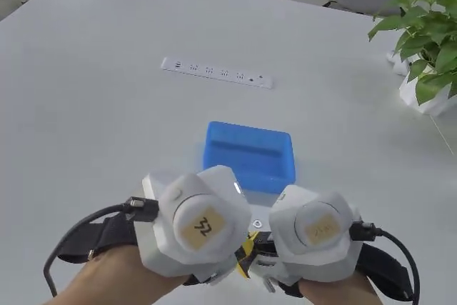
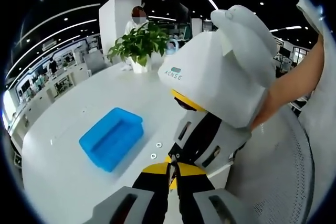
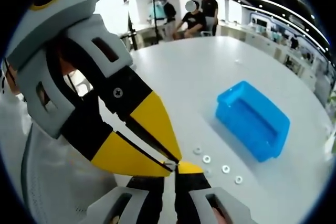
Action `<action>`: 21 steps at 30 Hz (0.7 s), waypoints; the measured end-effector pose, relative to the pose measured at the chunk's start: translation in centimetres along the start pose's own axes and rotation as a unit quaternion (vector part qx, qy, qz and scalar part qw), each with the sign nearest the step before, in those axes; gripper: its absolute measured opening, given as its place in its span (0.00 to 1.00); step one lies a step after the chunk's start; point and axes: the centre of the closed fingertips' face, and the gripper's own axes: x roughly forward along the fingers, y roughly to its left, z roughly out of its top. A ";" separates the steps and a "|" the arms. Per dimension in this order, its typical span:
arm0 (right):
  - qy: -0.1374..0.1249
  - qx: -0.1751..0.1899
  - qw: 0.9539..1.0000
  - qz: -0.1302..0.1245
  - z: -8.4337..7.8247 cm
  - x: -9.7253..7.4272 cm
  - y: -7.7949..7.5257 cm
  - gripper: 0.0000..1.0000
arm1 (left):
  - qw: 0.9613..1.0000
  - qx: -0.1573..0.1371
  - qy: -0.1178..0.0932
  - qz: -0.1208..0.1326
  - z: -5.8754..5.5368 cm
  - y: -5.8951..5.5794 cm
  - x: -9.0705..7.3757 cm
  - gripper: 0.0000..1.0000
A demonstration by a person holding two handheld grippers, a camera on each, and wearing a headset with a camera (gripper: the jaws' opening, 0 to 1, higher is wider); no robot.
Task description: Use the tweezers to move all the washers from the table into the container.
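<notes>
Washers (image 3: pixel 207 159), four, beside one blue container (image 3: pixel 257 124); left tool (image 2: pixel 173 178), right tool (image 3: pixel 174 178) both narrow.

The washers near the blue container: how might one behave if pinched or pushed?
The washers look thin and flat, so probably light and awkward to pinch up. Lying flat on the smooth table, one would likely slide rather than roll.

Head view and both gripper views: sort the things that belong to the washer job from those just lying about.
Job in hand: blue plastic container; small round metal washers, loose on the white table beside it.
Lying about: white power strip; green potted plant.
</notes>
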 end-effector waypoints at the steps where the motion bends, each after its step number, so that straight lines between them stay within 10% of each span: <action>1: -0.002 0.001 1.000 0.000 0.1 -0.1 0.0 0.03 | 1.000 -0.003 -0.002 0.002 0.1 0.1 0.0 0.01; 13: -0.011 -0.029 1.000 -0.002 1.0 -1.0 -0.3 0.05 | 0.996 0.079 -0.016 -0.046 0.5 0.1 -1.1 0.00; 21: -0.011 -0.046 0.999 -0.003 0.7 -1.2 -0.3 0.08 | 0.993 0.081 -0.009 -0.085 0.1 0.5 -1.5 0.00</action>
